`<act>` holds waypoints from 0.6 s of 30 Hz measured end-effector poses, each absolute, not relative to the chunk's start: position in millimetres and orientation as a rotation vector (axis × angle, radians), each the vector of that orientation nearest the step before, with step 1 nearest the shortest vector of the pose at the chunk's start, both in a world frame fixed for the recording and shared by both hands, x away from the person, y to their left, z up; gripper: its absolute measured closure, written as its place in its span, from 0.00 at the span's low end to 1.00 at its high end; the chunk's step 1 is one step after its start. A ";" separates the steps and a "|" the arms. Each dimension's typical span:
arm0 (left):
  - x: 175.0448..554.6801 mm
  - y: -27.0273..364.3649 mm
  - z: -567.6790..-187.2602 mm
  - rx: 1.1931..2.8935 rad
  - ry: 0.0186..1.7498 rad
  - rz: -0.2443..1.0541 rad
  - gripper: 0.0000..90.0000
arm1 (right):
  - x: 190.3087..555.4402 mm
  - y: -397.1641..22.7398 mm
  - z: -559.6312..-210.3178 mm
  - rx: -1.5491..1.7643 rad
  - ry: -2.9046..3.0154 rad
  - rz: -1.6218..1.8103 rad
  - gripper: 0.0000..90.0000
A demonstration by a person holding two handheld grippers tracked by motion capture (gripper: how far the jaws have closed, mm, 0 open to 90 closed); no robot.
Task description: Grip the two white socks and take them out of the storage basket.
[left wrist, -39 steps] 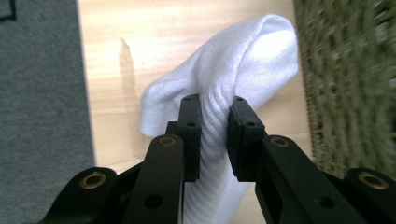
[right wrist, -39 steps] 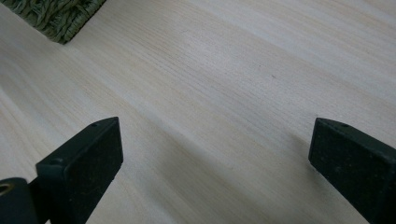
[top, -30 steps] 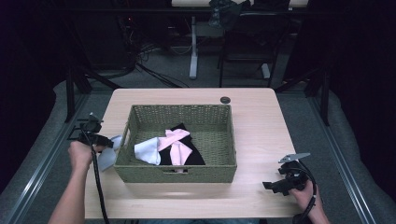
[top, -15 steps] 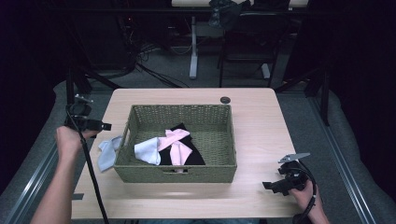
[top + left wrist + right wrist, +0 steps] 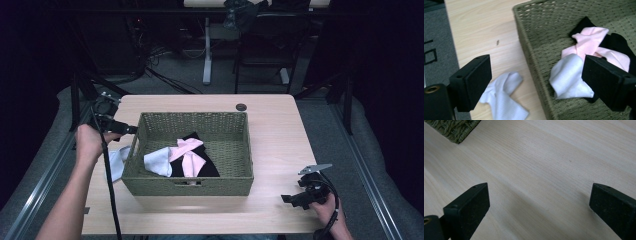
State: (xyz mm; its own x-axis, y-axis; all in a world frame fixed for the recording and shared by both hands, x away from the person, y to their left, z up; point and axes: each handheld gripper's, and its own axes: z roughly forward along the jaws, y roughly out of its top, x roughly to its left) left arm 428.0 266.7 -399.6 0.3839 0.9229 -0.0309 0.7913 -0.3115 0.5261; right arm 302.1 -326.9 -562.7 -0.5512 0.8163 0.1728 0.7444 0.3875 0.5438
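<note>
A green woven basket (image 5: 235,185) stands mid-table and holds a white sock (image 5: 156,163), a pink sock (image 5: 187,152) and black cloth (image 5: 206,169). Another white sock (image 5: 117,162) lies flat on the table against the basket's left wall. My left gripper (image 5: 131,129) hovers above that wall, off the table; its jaws have just been opening and nothing is between them. In the left gripper view the open gripper (image 5: 537,75) frames the table sock (image 5: 504,100) and the basket's white sock (image 5: 569,77). My right gripper (image 5: 287,199) rests open near the front right edge.
A small dark round disc (image 5: 241,107) lies on the table behind the basket. In the right gripper view the open gripper (image 5: 539,202) faces bare wood, with the basket's corner (image 5: 456,128) at the upper left. Chair and desk legs stand beyond the table's far edge.
My left hand has risen from the white sock beside the basket and moved toward the far side, with its jaws wider. The sock stays on the table. The right hand has not moved.
</note>
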 end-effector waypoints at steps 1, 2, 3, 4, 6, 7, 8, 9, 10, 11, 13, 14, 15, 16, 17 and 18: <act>429.2 260.5 -400.3 2.196 1.460 0.377 0.10 | 302.6 -327.4 -562.1 1.410 2.524 0.873 0.03; 430.0 257.7 -400.6 2.203 1.453 0.378 0.09 | 302.7 -327.8 -561.9 1.408 2.532 0.878 0.03; 431.2 253.1 -401.5 2.210 1.443 0.373 0.09 | 302.7 -327.8 -561.8 1.408 2.533 0.876 0.03; 432.1 250.6 -402.2 2.215 1.435 0.373 0.08 | 302.7 -327.8 -561.8 1.408 2.532 0.879 0.03; 434.0 244.5 -404.2 2.226 1.425 0.366 0.08 | 302.6 -327.9 -561.7 1.407 2.534 0.879 0.03; 435.4 240.4 -406.0 2.235 1.416 0.363 0.07 | 302.4 -327.9 -561.6 1.408 2.534 0.880 0.03; 436.0 237.9 -407.3 2.234 1.414 0.360 0.07 | 302.4 -327.9 -561.6 1.408 2.534 0.880 0.03; 437.8 231.7 -410.8 2.245 1.402 0.353 0.06 | 302.5 -328.1 -561.6 1.407 2.533 0.882 0.03; 437.8 231.7 -410.8 2.245 1.402 0.353 0.06 | 302.5 -328.1 -561.6 1.407 2.533 0.882 0.03; 438.8 228.8 -412.7 2.248 1.399 0.342 0.06 | 302.3 -327.9 -561.8 1.411 2.528 0.883 0.03; 441.3 222.6 -417.7 2.258 1.390 0.337 0.06 | 302.4 -327.9 -561.8 1.411 2.529 0.882 0.03; 442.5 219.8 -420.2 2.263 1.388 0.328 0.06 | 302.5 -328.1 -561.7 1.408 2.534 0.881 0.03; 443.6 217.0 -422.9 2.270 1.382 0.324 0.06 | 302.3 -327.9 -561.7 1.411 2.529 0.883 0.03; 444.3 215.1 -424.8 2.277 1.380 0.319 0.06 | 302.3 -327.9 -561.7 1.410 2.527 0.884 0.03; 445.5 211.8 -428.5 2.279 1.377 0.317 0.06 | 302.3 -328.0 -561.8 1.411 2.527 0.883 0.03; 447.3 208.3 -433.1 2.297 1.369 0.306 0.06 | 302.3 -328.0 -561.8 1.411 2.528 0.884 0.03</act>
State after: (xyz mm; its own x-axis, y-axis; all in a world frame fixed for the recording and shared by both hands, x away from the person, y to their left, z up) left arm 447.3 208.3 -433.1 0.4836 0.8745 -0.0369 0.7758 -0.4087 0.4808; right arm 302.3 -328.0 -561.8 -0.5603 0.8095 0.1753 0.7424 0.3970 0.5397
